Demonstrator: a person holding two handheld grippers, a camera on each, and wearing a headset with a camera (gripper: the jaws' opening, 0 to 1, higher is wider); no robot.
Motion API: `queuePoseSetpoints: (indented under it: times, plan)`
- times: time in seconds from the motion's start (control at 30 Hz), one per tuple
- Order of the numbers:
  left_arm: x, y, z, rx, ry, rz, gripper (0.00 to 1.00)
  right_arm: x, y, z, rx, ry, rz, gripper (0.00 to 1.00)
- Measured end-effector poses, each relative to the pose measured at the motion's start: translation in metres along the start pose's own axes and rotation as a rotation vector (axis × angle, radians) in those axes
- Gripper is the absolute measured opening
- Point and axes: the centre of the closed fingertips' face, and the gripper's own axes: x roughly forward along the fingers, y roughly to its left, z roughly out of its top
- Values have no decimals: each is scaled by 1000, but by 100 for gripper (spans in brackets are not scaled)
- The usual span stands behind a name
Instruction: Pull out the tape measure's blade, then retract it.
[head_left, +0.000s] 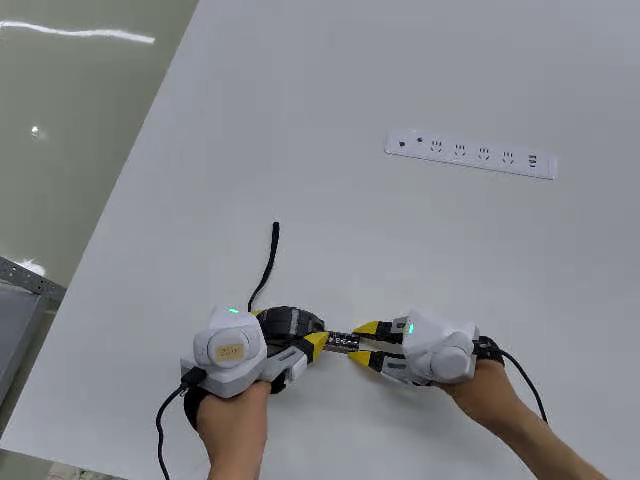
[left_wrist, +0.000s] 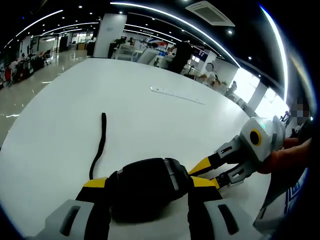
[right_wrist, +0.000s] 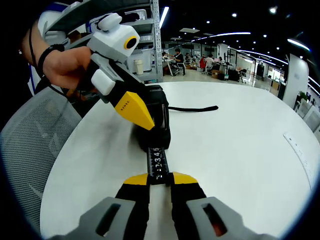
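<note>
Head view: left tongs (head_left: 293, 336) grip tape measure (head_left: 288, 321); right tongs (head_left: 361, 342) pinch its rightward-pointing blade (head_left: 340, 341).

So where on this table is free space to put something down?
Free: the table between the power strip and the black strap, also left of that strap. Crowded: the near edge, where the left gripper holds the tape measure and the right gripper pinches its blade.

Matt black plastic tape measure case (left_wrist: 145, 192), smooth white table (head_left: 400, 250)
</note>
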Motion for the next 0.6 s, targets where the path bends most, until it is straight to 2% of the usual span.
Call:
queuePoseSetpoints:
  times: [0.07, 0.13, 0.2, 0.23, 0.33, 0.6]
  plan:
    - [0, 0, 1, -8, -7, -1, 59, 0, -1, 1, 15, -13, 4, 14]
    - [1, -1, 1, -13, -10, 1, 59, 0, 0, 2, 71, -29, -1, 13]
    - [1, -2, 2, -17, -7, 5, 59, 0, -1, 2, 67, -33, -16, 12]
    - [1, -2, 2, -9, -4, 7, 58, 1, 0, 2, 106, -40, -20, 12]
    - [0, -2, 1, -7, -1, -5, 58, 2, 2, 3, 139, -54, -19, 12]
    - [2, -2, 4, -22, -6, -15, 58, 9, 2, 9, 145, -59, -10, 12]
